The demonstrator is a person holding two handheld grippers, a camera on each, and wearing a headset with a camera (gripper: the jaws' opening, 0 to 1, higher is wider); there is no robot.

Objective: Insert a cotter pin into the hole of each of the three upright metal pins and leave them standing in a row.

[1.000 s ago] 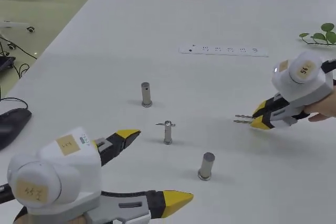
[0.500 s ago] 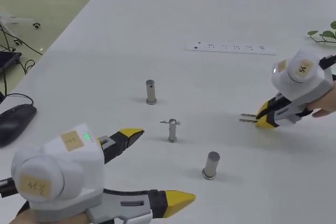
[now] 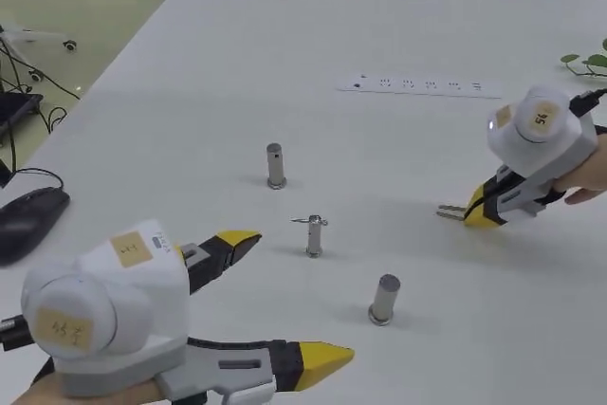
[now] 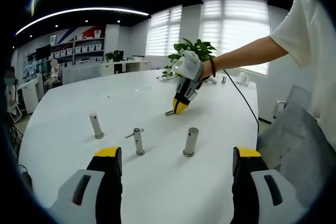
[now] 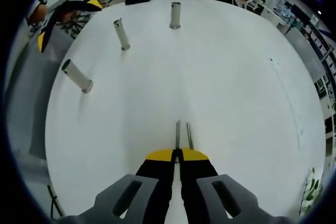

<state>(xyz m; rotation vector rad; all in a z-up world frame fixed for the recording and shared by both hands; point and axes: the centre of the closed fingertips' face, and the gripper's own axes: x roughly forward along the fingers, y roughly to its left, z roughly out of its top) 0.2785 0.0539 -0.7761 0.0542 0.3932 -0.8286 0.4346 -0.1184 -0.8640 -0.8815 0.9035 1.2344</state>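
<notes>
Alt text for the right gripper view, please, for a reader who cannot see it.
The right gripper, jaws shut on a cotter pin whose two legs point forward, reaches across a white table. Three upright metal pins stand beyond, with the open left gripper past them.

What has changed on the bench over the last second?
Very little; mostly the view itself shifted. The right gripper has tipped slightly more upright, staying shut on the cotter pin low at the table. The left gripper stays open, near the person. The three metal pins stand as before, the middle one already pinned.
</notes>
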